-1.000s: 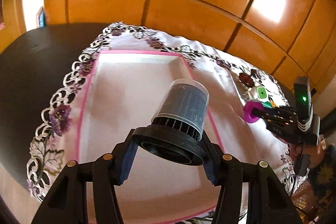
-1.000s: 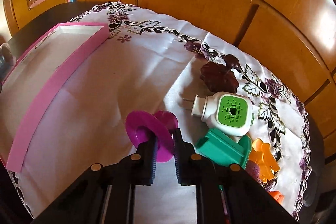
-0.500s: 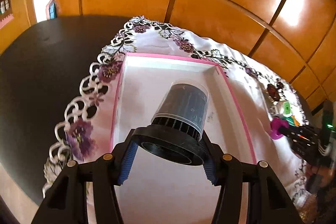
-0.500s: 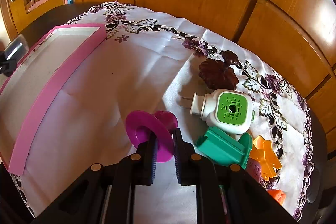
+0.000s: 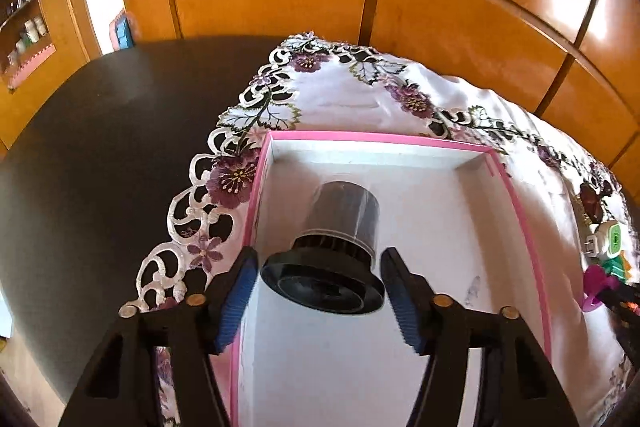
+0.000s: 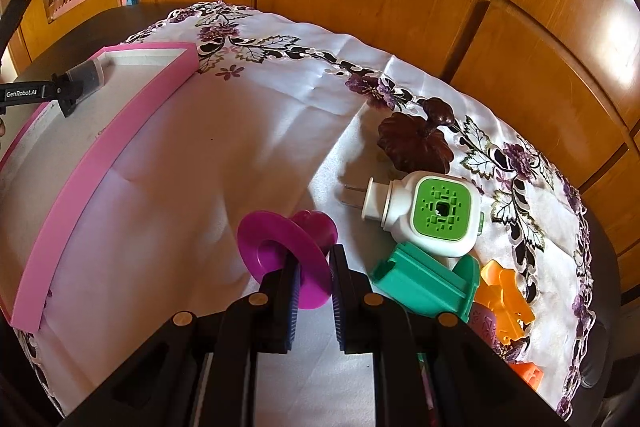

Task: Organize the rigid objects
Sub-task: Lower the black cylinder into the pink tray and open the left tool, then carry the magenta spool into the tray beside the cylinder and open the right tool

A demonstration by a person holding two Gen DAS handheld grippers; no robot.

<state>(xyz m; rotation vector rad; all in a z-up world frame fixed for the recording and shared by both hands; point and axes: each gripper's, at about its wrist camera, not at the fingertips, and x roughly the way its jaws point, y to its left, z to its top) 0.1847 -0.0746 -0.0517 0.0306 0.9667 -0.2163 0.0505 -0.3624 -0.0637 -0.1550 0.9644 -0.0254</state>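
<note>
A black filter cylinder with a clear cap (image 5: 340, 227) lies inside the pink-rimmed white tray (image 5: 384, 138), near its left wall. My left gripper (image 5: 320, 287) is open around its wide black base, pads apart from it. In the right wrist view the cylinder (image 6: 86, 77) and left gripper (image 6: 64, 95) show at the tray's (image 6: 100, 155) far end. My right gripper (image 6: 312, 279) is shut on a magenta plastic piece (image 6: 284, 243) and holds it above the tablecloth, right of the tray.
A white and green plug-in device (image 6: 424, 211), a teal block (image 6: 424, 279), an orange piece (image 6: 504, 291), a brown leaf dish (image 6: 416, 143) and other small toys lie at the right of the embroidered cloth (image 6: 240, 155). Wooden panels stand behind the dark table (image 5: 100, 147).
My left gripper lowered the cylinder into the tray and opened, letting it go. My right gripper stayed shut on the magenta piece and barely moved.
</note>
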